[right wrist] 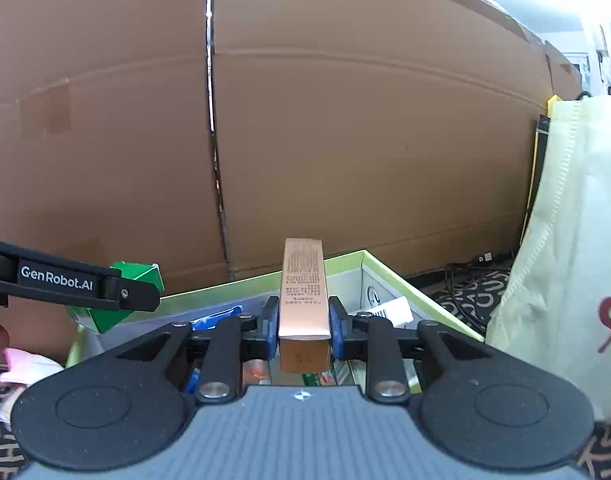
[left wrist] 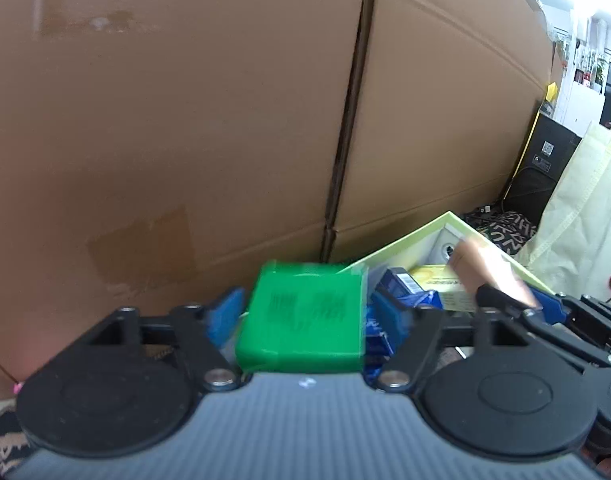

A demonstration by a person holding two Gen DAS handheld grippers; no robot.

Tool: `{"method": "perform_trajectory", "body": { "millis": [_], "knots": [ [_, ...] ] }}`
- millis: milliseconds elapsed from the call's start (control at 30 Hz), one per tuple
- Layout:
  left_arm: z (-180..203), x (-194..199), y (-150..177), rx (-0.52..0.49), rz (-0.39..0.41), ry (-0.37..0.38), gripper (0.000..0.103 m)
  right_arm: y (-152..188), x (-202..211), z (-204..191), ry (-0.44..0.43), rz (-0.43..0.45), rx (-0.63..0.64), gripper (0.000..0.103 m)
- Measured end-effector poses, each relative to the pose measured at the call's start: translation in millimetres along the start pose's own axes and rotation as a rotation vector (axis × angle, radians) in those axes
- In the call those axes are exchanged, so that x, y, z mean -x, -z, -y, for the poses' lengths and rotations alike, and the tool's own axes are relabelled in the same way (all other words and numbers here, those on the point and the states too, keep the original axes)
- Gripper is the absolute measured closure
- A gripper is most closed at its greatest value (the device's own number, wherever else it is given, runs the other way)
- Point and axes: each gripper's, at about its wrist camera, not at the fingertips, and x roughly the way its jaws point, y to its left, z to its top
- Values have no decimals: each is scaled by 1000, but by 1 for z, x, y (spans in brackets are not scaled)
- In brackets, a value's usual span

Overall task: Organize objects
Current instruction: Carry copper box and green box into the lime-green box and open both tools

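A green box point(left wrist: 301, 320) sits between the blue pads of my left gripper point(left wrist: 305, 316), with a thin gap showing on each side, so the jaws stand open around it. It hangs at the left corner of the light-green-rimmed open box point(left wrist: 405, 242). My right gripper point(right wrist: 304, 322) is shut on a slim copper-coloured carton point(right wrist: 304, 292), held above that same open box point(right wrist: 389, 276). In the right wrist view the green box point(right wrist: 139, 278) shows behind the left gripper's black finger point(right wrist: 121, 294). The copper carton point(left wrist: 485, 268) also shows blurred in the left wrist view.
Tall brown cardboard boxes point(right wrist: 345, 140) wall off the back. The open box holds blue packs point(left wrist: 401, 284), a yellow box point(left wrist: 433, 278) and a white item point(right wrist: 391, 310). A cream fabric bag point(right wrist: 565, 240) stands at the right, with cables point(right wrist: 465, 276) on a patterned rug. A pink item point(right wrist: 21, 362) lies at the left.
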Motion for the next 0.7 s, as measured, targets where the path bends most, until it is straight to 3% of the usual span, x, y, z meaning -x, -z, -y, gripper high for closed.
{"method": "perform_trajectory", "body": {
  "millis": [33,67,100,133,200,400,567,700],
  "knots": [
    [0,-1,2,5,14,-14,0,2,-4,-1,-8,-8,18,66],
    [-1,-1,5,14,34,-29,0,6,-7,-2,-17,-22,36,58],
    [-1,-1,6,14,50,-28,0,10,-8,-2,-17,-26,49,41],
    [-2,-2,8,7,48,-17,0,14,-6,-4,-12,-12,61,36],
    [-2,-6,11,7,28,-23,0,23,1,-7,13,24,87,35],
    [-3,0,17,2,21,-24,0,26,9,-16,17,14,106,32],
    [-13,23,23,21,24,-11,0,17,32,-28,17,39,101,29],
    [-30,52,35,51,22,16,0,10,57,-44,6,83,105,21]
  ]
}}
